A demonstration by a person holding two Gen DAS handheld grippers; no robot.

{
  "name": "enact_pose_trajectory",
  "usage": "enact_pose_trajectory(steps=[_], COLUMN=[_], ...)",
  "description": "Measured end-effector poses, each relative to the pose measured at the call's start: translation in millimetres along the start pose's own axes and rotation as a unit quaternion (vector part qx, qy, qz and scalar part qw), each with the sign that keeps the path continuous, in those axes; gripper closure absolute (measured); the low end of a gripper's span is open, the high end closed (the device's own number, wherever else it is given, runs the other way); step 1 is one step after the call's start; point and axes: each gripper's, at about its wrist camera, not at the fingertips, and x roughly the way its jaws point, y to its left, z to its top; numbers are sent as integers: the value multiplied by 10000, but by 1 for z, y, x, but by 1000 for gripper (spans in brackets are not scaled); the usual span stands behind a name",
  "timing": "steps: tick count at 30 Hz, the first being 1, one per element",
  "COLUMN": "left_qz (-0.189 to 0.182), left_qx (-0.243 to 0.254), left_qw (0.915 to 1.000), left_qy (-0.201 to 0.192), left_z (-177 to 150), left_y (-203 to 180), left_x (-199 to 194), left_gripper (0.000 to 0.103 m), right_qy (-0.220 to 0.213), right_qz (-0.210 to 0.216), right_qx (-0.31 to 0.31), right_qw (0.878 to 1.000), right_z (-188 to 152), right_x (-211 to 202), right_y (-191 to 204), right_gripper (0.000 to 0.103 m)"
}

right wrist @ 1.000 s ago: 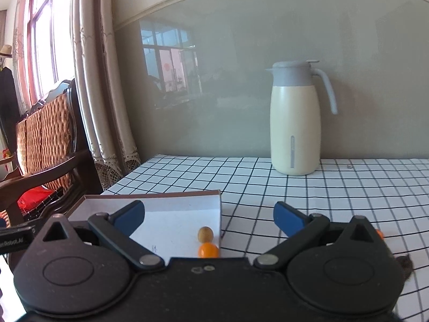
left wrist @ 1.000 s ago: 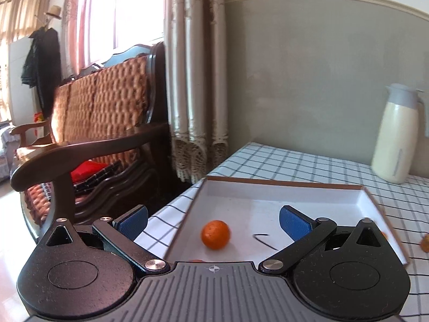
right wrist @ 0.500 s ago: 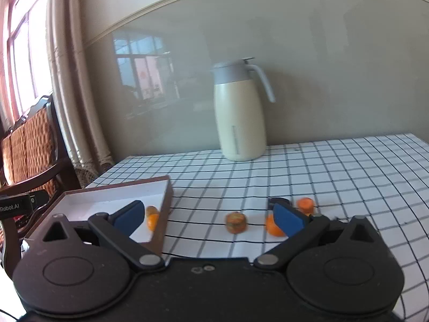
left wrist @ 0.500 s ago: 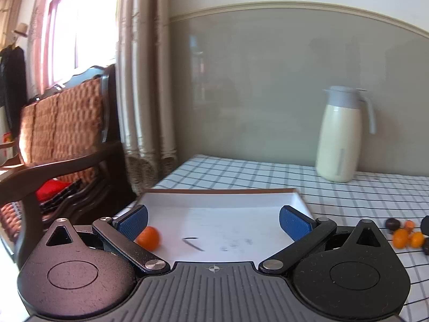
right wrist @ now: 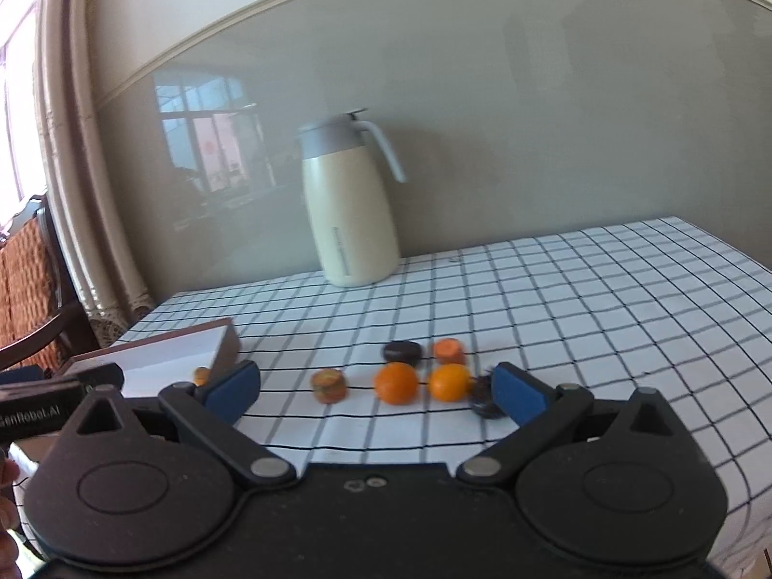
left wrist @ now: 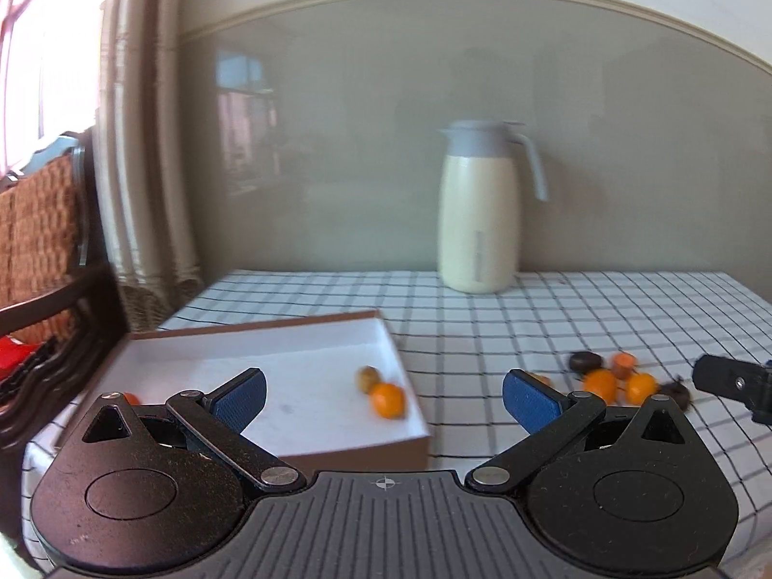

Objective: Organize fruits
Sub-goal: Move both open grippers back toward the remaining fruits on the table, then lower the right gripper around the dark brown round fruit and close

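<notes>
A shallow white tray with a brown rim (left wrist: 337, 446) lies on the checked table, also in the right wrist view (right wrist: 227, 345). In it sit an orange (left wrist: 387, 400), a small brownish fruit (left wrist: 366, 378) and another orange at its left edge (left wrist: 129, 397). To its right lie loose fruits: two oranges (right wrist: 396, 382) (right wrist: 449, 381), an orange slice piece (right wrist: 329, 385), a carrot-coloured piece (right wrist: 448, 350) and two dark fruits (right wrist: 402, 351) (right wrist: 482, 398). My left gripper (left wrist: 383, 395) is open and empty above the tray's near right corner. My right gripper (right wrist: 374, 388) is open and empty in front of the loose fruits.
A cream thermos jug with a grey lid (left wrist: 477, 207) stands at the back of the table by the wall. A wooden chair (left wrist: 34, 251) and curtain (left wrist: 140, 144) are left of the table. The right gripper's tip shows in the left wrist view (left wrist: 733, 381).
Both grippers have swung to the right. The loose fruits have come into the middle of the right view, and the tray has slid to the left in both views.
</notes>
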Motion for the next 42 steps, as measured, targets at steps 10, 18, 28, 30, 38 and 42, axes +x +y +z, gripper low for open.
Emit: enact_pose_trajectory(steps=[10, 18, 28, 30, 38, 42], left_qz=[-397, -590, -667, -653, -686, -730], left_qx=[120, 191, 207, 164, 129, 162], left_qw=[9990, 9978, 9971, 9973, 9969, 9966], left_qy=[136, 219, 287, 308, 353, 356], left_z=[-7, -11, -23, -25, -25, -24], left_y=[-43, -63, -77, -76, -82, -88], left_x=[10, 24, 47, 52, 74, 85], left_gripper=[0, 0, 0, 0, 0, 0], right_qy=[20, 46, 128, 158, 176, 200], right_qz=[-331, -431, -601, -640, -738, -692], right_qx=[230, 249, 302, 309, 143, 75], right_qw=[9992, 9987, 9977, 9973, 9970, 9974], right_z=[-6, -7, -15, -17, -19, -18], right_x=[-4, 2, 22, 25, 39, 46], right_y=[-35, -47, -63, -65, -66, -65], right_gripper=[6, 6, 6, 6, 9, 12])
